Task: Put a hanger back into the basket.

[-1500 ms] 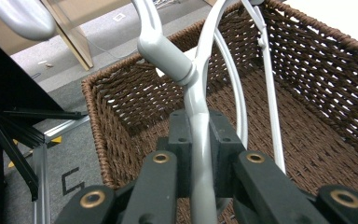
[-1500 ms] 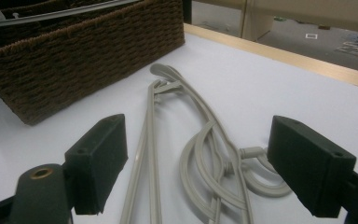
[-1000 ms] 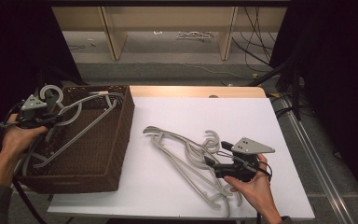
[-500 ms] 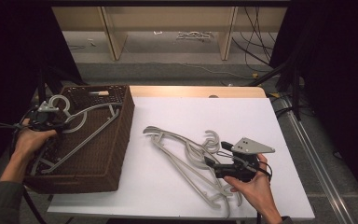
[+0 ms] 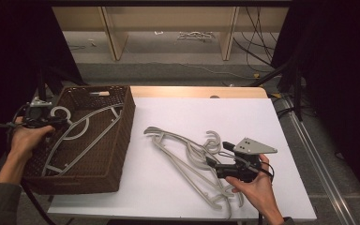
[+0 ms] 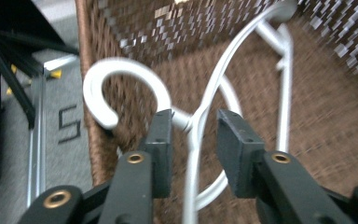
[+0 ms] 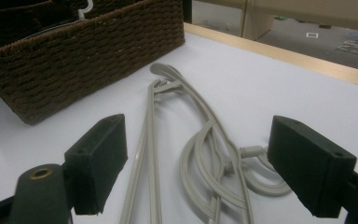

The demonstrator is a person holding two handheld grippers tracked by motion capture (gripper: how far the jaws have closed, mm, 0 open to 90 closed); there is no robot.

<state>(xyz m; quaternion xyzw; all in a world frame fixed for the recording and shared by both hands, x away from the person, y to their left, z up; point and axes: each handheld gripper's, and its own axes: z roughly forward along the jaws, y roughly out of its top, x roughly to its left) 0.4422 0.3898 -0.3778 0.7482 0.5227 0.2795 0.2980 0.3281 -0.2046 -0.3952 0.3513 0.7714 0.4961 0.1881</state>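
A white hanger (image 5: 86, 129) lies slanted inside the brown wicker basket (image 5: 122, 136), its hook (image 6: 121, 70) by the basket's left wall. My left gripper (image 5: 44, 119) sits at that wall. Its jaws have just been opening and now stand apart around the hanger's neck (image 6: 189, 122), with a gap on the right side. On the white table, my right gripper (image 5: 219, 153) rests low with its jaws wide open (image 7: 196, 149). It points at a tangle of grey hangers (image 5: 183, 154), whose hooks and bars (image 7: 205, 135) lie between and beyond the jaws, untouched.
The basket (image 7: 74, 60) takes up the table's left side. The white tabletop (image 5: 206, 112) has bare room behind and to the right of the grey hangers. A wooden strip (image 5: 197, 91) runs along the far edge. Shelving and cables stand on the floor beyond.
The left hand has lowered the white hanger so it settles in the basket, and its jaws have parted from the neck. The right hand and the grey hangers have not moved.
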